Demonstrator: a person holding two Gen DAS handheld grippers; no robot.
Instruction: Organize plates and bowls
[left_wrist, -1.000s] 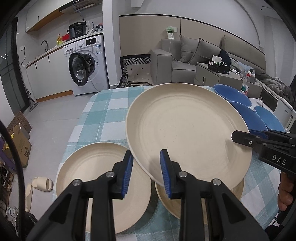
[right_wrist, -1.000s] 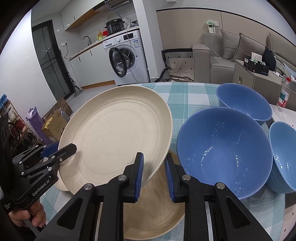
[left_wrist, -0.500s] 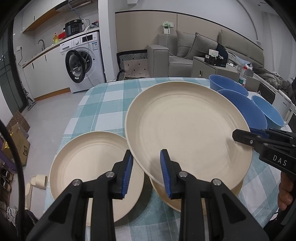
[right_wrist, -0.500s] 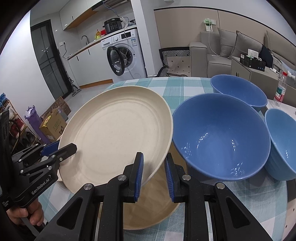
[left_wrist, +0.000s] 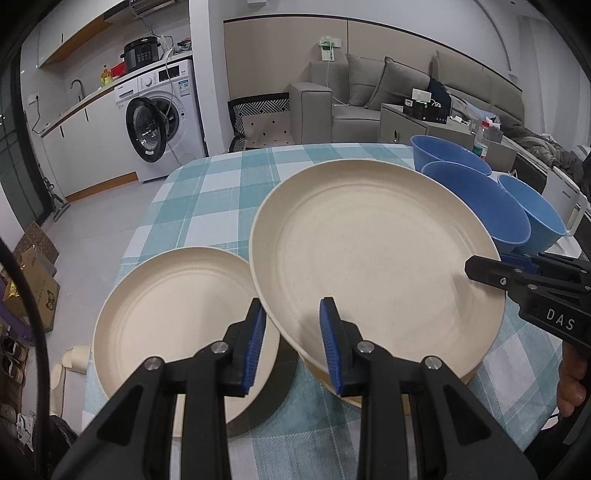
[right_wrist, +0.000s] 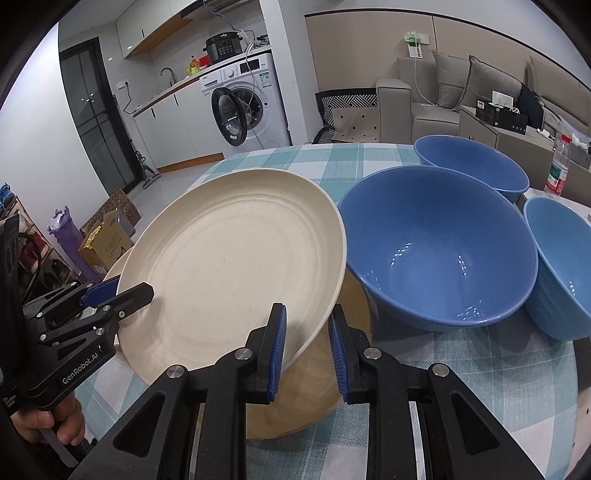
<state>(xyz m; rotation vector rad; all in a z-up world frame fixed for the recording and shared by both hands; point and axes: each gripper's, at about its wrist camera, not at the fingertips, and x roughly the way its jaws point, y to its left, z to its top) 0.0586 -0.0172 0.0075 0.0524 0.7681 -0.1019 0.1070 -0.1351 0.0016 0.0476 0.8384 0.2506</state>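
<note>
We held the cream plate (left_wrist: 376, 258) between both claws, each clamped on an opposite edge of its rim: the left claw (left_wrist: 291, 345) at the near-left edge and the right claw (right_wrist: 306, 345) at the near-right edge. Two grips kept so wide and shallow a plate level and stopped it swinging. It hung tilted just above a second plate (right_wrist: 332, 387) lying on the checked counter (left_wrist: 207, 206), which we judge to be its landing place, so the plates would stack. A third plate (left_wrist: 173, 325) lay apart to the left. Three blue bowls (right_wrist: 439, 243) stood grouped at the far right, well clear of the stack.
</note>
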